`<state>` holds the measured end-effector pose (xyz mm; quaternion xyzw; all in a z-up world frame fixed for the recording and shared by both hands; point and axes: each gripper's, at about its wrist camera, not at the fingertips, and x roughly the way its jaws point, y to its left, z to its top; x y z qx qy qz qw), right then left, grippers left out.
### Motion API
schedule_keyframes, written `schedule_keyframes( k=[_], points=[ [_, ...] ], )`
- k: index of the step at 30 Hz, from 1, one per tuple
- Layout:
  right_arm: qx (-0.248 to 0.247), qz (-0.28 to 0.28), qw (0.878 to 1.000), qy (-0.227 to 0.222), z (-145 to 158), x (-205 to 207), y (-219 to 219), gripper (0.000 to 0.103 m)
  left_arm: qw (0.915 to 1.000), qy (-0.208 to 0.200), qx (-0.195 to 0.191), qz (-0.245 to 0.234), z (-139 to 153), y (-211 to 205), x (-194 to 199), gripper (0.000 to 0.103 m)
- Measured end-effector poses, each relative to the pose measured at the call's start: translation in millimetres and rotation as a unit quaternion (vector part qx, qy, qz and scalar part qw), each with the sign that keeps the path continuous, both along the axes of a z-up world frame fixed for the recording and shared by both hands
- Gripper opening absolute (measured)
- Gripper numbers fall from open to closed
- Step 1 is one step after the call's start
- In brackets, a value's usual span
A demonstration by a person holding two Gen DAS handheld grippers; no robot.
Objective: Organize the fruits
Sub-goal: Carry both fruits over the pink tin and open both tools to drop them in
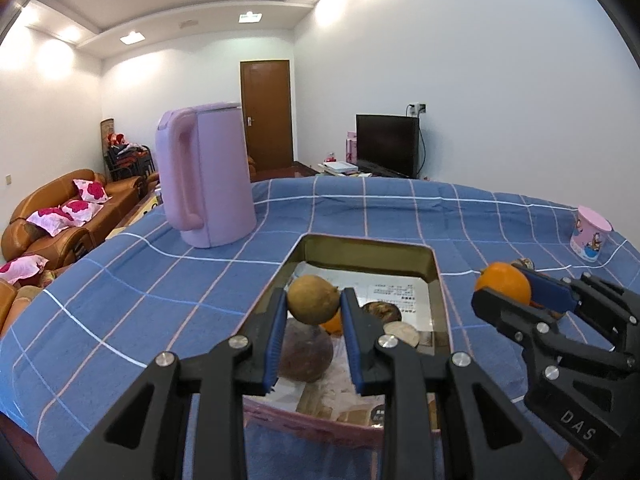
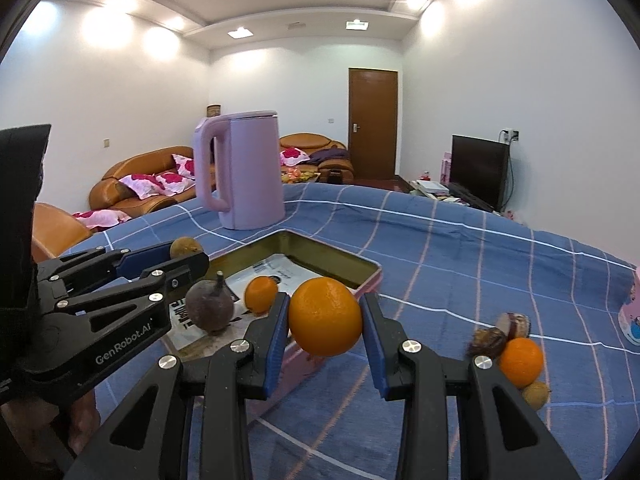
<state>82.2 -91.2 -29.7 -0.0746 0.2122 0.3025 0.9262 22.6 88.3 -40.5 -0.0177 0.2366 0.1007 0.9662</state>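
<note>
Flanking tin (image 1: 436, 276), kettle (image 1: 208, 176) and cup (image 1: 590, 236)

In the left wrist view, a small orange (image 1: 333, 323) in the tin (image 1: 362, 245) was mostly hidden behind the left tool (image 1: 313, 304). The print on the tin's paper lining (image 1: 404, 294) was too small to be read. The pink cup (image 2: 633, 312) was cut off by the right wrist picture's edge.

Bright, even light from recessed ceiling lamps (image 1: 132, 38) throws glare patches on the white walls (image 2: 120, 80). Fisheye bending curves both views, corners vignetted black. Shadows soft; focus mostly sharp.
</note>
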Motion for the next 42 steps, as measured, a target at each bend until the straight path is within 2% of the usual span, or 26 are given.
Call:
schedule_keyframes(
  k=[18,31,34,39,42],
  points=[
    [-0.031,0.039,0.998,0.023,-9,2,33,0.038,0.9999,0.015,-0.006,0.001,-7,12,-4,0.029],
    [-0.055,0.064,0.995,0.052,-16,6,43,0.038,0.9983,0.054,-0.021,-0.011,-15,15,7,0.032],
    [-0.057,0.065,0.994,0.06,-18,9,44,0.04,0.9981,0.057,-0.022,-0.005,-15,15,7,0.039],
    [-0.04,0.056,0.995,0.068,-18,12,37,0.047,0.9981,0.054,-0.027,0.014,-15,21,4,0.068],
    [-0.033,0.045,0.997,0.057,-14,9,31,0.05,0.9983,0.047,-0.033,0.011,-11,21,0,0.075]
  ],
)
